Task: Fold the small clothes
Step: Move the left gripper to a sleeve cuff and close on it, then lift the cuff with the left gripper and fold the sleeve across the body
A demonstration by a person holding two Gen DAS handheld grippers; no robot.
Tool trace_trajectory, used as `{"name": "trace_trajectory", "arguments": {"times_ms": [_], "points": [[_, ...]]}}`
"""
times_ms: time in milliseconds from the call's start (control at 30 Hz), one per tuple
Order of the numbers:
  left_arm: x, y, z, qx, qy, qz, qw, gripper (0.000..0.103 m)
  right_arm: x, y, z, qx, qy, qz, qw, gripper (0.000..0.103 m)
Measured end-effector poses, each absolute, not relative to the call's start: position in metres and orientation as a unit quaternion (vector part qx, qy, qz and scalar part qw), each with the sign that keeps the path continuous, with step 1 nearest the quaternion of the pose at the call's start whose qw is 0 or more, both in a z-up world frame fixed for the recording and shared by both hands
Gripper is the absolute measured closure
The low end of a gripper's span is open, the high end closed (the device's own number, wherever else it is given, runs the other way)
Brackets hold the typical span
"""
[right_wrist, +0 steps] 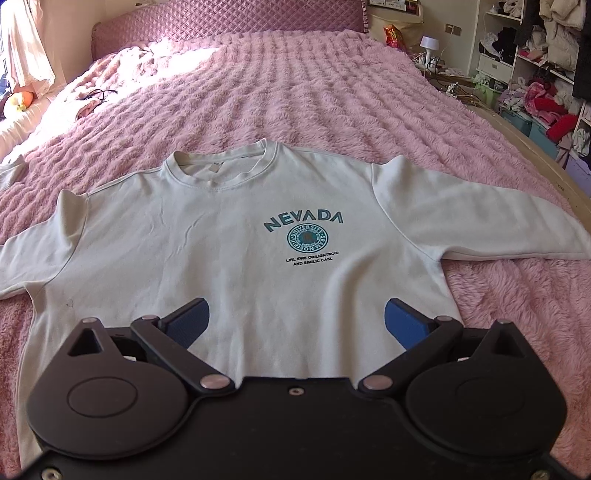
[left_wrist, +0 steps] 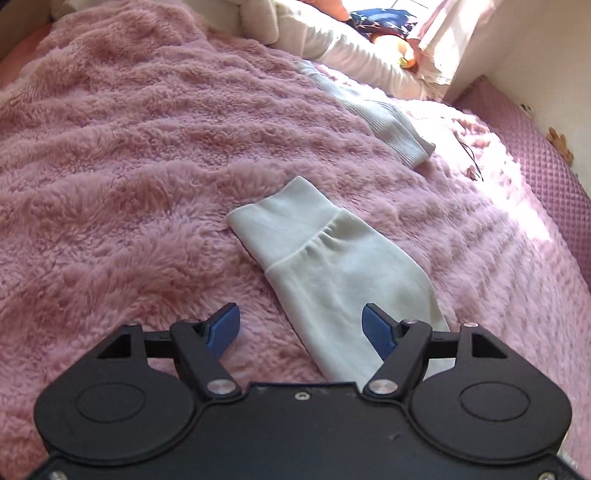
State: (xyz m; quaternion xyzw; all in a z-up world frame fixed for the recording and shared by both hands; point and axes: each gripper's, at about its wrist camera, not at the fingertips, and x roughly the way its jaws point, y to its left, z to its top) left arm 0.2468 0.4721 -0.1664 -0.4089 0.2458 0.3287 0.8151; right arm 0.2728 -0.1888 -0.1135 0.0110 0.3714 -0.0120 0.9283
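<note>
A pale grey-white sweatshirt (right_wrist: 236,236) with a teal "NEVADA" print lies face up and spread flat on the pink fluffy blanket (right_wrist: 295,92), both sleeves stretched out to the sides. In the left wrist view, one sleeve with its ribbed cuff (left_wrist: 328,258) runs from the cuff down under my left gripper (left_wrist: 301,328), which is open just above the sleeve, nothing held. My right gripper (right_wrist: 295,321) hangs open over the lower middle of the sweatshirt's body, near the hem, holding nothing.
A second light ribbed garment (left_wrist: 384,122) lies farther up the blanket. Pillows (left_wrist: 354,55) and an orange soft toy (left_wrist: 402,51) sit by the curtain. A thin dark cord (right_wrist: 92,94) lies on the blanket. The quilted headboard (right_wrist: 229,18), a bedside lamp (right_wrist: 430,46) and cluttered shelves (right_wrist: 535,74) border the bed.
</note>
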Motion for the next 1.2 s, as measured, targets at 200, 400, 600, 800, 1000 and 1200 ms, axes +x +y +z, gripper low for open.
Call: {"name": "trace_trajectory", "arguments": {"times_ms": [200,400,600,800,1000,1200], "points": [[0.257,0.498,-0.186,-0.453,0.184,0.347,0.800,0.039,0.287,-0.166,-0.132,-0.002,0.396,0.000,0.918,0.000],[0.258,0.491,-0.170,-0.424,0.195,0.339,0.817,0.097,0.286,-0.165,-0.138,-0.012,0.404,0.003,0.915,0.000],[0.267,0.449,-0.097,-0.430,0.150,0.248,0.855,0.097,0.280,-0.181,-0.130,0.019,0.400,0.000,0.917,0.000],[0.301,0.325,0.001,-0.414,0.122,0.052,0.901,0.097,0.260,-0.201,-0.121,0.050,0.389,0.006,0.920,0.000],[0.339,0.153,0.031,-0.415,0.150,-0.135,0.887,0.097,0.239,-0.230,-0.114,0.088,0.379,0.004,0.921,0.000],[0.372,-0.012,-0.039,-0.359,0.290,-0.224,0.858,0.059,0.224,-0.262,-0.117,0.109,0.385,-0.004,0.916,0.000]]}}
